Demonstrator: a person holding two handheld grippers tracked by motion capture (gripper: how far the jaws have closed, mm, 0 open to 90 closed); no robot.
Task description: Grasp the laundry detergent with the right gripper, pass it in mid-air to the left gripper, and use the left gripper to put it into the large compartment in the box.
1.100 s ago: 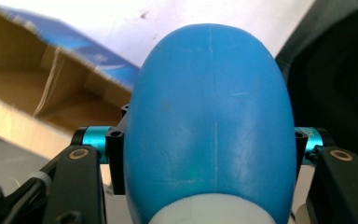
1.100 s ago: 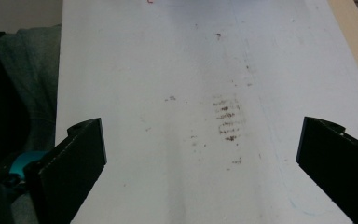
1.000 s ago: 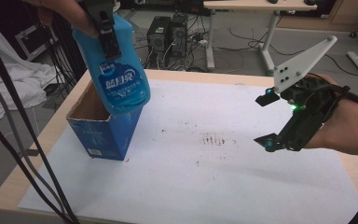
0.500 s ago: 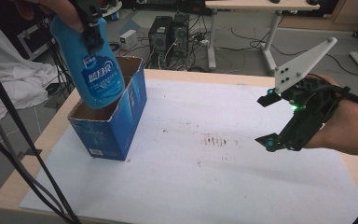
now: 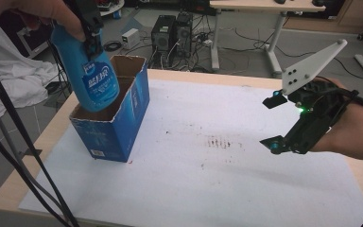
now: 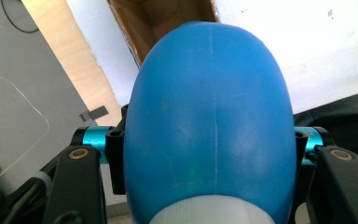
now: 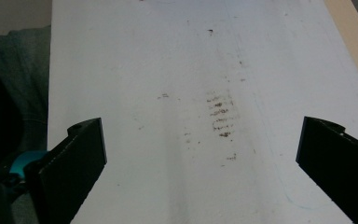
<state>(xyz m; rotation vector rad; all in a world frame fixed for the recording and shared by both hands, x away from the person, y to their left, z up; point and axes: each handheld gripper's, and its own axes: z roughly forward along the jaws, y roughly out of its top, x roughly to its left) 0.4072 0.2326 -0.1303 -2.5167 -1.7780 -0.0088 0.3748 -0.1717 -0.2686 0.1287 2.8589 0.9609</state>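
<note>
White sheeting covers the wooden table, with desks and computer towers behind it.

High view: the blue bottle hangs at upper left, clamped near its top by the left gripper, base dipping into the open mouth of the blue carton. Half a second earlier the bottle was nearer the left edge and less deep in the carton; a second ago it hung tilted further right. Judged from this, the insertion is under way and the bottle is not yet released. At right, the right gripper hovers over the sheet, jaws spread wide and empty, about where it was before.

Left gripper view: the bottle's rounded blue body occupies the centre, both black jaws pressed against its sides; the carton's brown interior shows at the top, beyond the base.

Right gripper view: two black jaws stand far apart at the lower corners, nothing between them but stained sheet.
</note>
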